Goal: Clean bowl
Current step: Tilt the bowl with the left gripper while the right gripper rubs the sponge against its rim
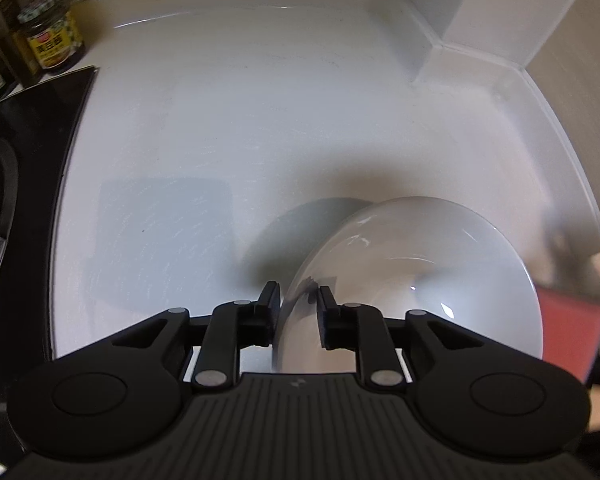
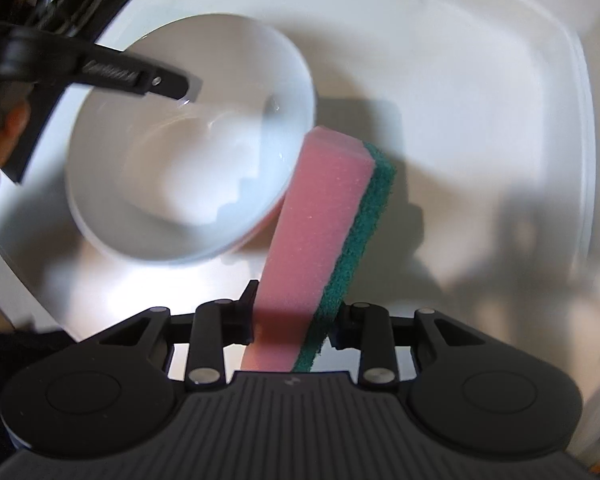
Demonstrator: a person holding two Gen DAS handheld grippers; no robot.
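A white bowl (image 1: 420, 272) sits low on the white counter, its near rim running up between my left gripper's (image 1: 298, 300) fingers. A gap shows on each side of the rim, so the pads stand off it and the gripper is open. In the right wrist view the same bowl (image 2: 188, 140) is blurred, and a left gripper finger (image 2: 140, 76) reaches over its far-left rim. My right gripper (image 2: 296, 304) is shut on a pink sponge with a green scouring side (image 2: 320, 220), whose tip lies at the bowl's right rim. The sponge (image 1: 572, 328) also shows at the left wrist view's right edge.
The white countertop (image 1: 240, 100) stretches ahead to a raised back edge and a wall corner (image 1: 480, 40). A black gas hob (image 1: 20, 160) borders it on the left, with sauce jars and bottles (image 1: 52, 36) behind it. A person's hand (image 2: 4, 132) shows at the left.
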